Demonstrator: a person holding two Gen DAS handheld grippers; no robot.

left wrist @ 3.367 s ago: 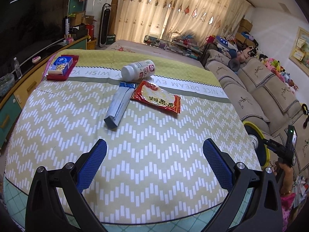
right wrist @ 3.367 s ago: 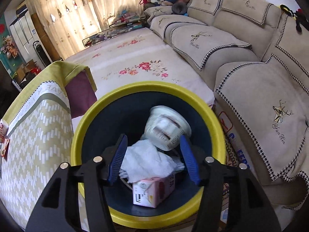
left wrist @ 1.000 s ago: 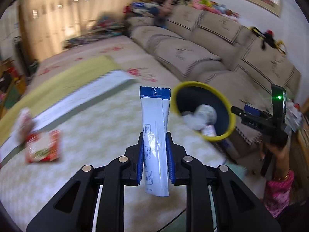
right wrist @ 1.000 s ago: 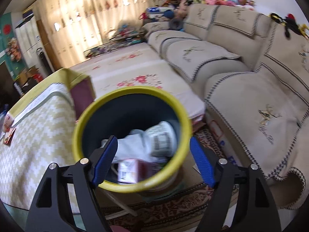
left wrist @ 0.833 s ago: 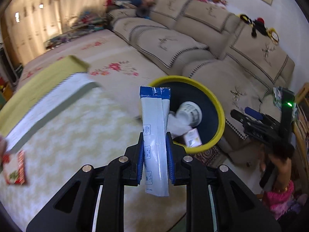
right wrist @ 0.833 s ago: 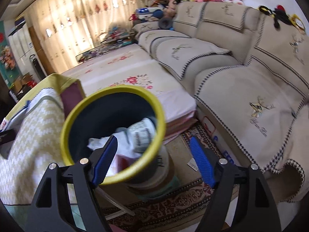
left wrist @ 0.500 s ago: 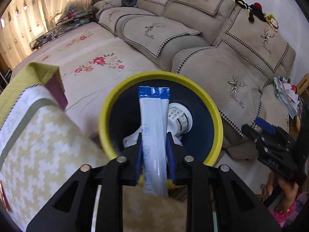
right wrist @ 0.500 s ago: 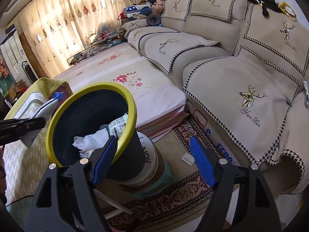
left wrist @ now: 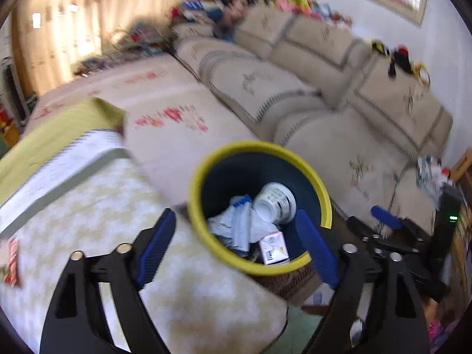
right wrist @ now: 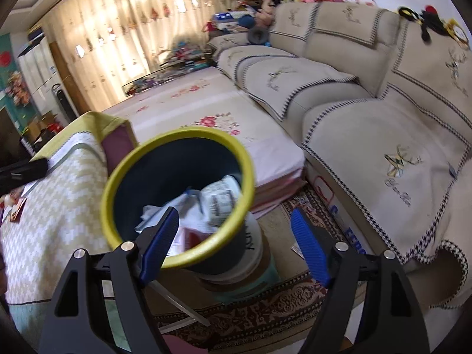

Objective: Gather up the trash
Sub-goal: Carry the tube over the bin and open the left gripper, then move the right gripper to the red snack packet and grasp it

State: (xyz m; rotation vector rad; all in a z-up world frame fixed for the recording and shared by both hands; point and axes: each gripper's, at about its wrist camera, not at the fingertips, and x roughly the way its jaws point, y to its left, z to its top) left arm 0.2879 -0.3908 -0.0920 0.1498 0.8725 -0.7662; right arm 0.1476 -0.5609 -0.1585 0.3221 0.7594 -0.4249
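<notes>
The yellow-rimmed dark bin (left wrist: 200,215) stands by the table's edge. It also shows in the right wrist view (right wrist: 177,253). The blue-and-white wrapper (left wrist: 240,224) lies inside it on white tissue, beside a white paper cup (left wrist: 275,206) and a small carton (left wrist: 274,249). My left gripper (left wrist: 236,247) is open and empty just above the bin. My right gripper (right wrist: 233,243) is open and empty, to the right of the bin and lower. A red snack packet (left wrist: 11,261) lies on the table at the far left.
The table with the yellow zigzag cloth (left wrist: 103,206) is left of the bin. A beige sofa (right wrist: 383,135) runs along the right. A patterned rug (right wrist: 265,309) lies under the bin. A flowered floor mat (right wrist: 206,118) lies behind it.
My left gripper has opened and let go of the blue-and-white wrapper, which now lies in the bin. The left gripper has pulled back a little. The right gripper stays open.
</notes>
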